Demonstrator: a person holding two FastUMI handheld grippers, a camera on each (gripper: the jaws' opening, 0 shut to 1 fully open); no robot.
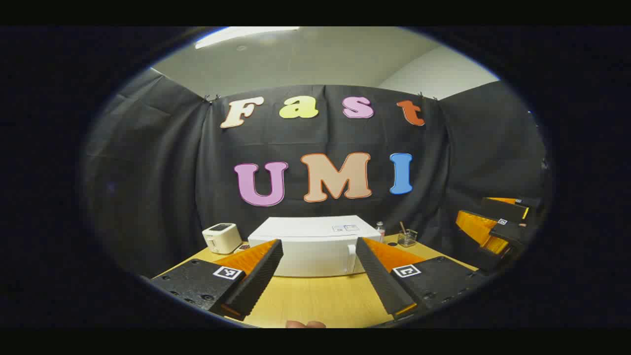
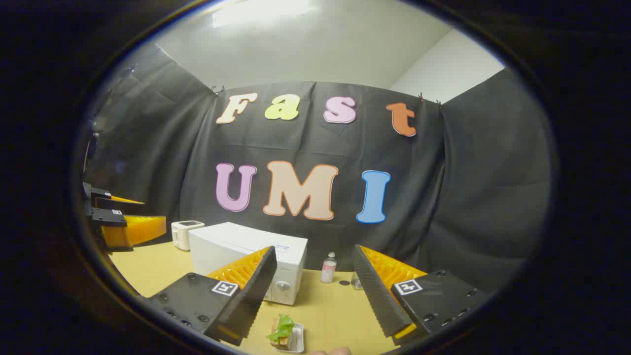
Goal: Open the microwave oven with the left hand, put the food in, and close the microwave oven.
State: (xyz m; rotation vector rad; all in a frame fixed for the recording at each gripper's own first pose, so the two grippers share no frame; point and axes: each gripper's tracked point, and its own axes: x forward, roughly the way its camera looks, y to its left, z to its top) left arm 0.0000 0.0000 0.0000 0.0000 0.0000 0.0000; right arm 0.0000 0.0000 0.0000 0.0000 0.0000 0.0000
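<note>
Task not begun: microwave oven point(image 1: 315, 246) shut at the back of the surface point(image 1: 315, 301), food point(image 2: 283, 333) on its tray nearer in front, left gripper point(image 1: 318, 276) and right gripper point(image 2: 315, 291) both spread, empty.

White toaster point(image 1: 222, 237) at table point(image 1: 315, 298) back-left; small bottle point(image 2: 328, 268) & glass jar w/ sticks point(image 1: 407, 237) on right.

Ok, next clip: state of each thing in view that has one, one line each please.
microwave oven: door shut, standing on the table.
left gripper: open, holding nothing, facing the microwave oven.
right gripper: open, holding nothing, above the food.
food: in its small tray on the table, outside the microwave oven.
small bottle: upright, capped.
toaster: upright, beside the microwave oven.
</note>
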